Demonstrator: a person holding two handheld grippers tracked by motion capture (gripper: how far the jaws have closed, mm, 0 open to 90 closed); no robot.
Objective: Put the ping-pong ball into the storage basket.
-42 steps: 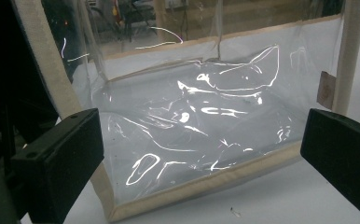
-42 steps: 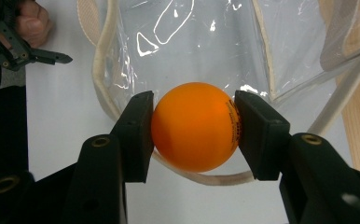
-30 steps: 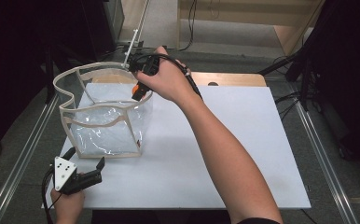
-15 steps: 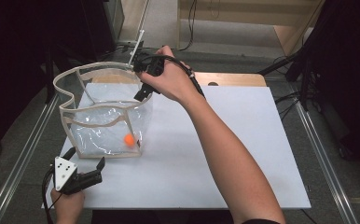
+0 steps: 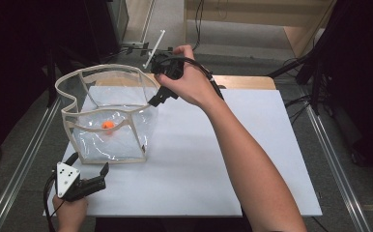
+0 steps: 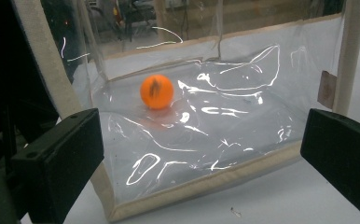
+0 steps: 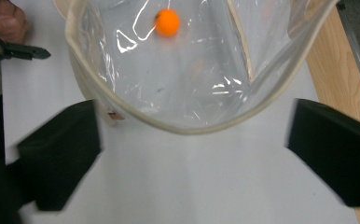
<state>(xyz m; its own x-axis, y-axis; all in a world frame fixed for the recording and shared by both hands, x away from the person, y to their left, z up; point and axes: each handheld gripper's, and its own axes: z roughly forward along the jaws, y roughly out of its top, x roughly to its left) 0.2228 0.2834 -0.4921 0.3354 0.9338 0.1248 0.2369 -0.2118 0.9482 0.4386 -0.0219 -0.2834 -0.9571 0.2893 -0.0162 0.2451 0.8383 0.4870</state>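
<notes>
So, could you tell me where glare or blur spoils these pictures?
Left gripper view: white glare streaks lie across the clear bag, yet the orange ball stays fairly sharp. Right gripper view: its own black jaws look smeared, and highlights glint on the plastic near the ball. High view: evenly lit table, dark surroundings, soft detail overall.

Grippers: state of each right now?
Left gripper: open, empty, beside the clear bag.
Right gripper: jaws have just been opening, empty; orange ball lies in the bag.
</notes>
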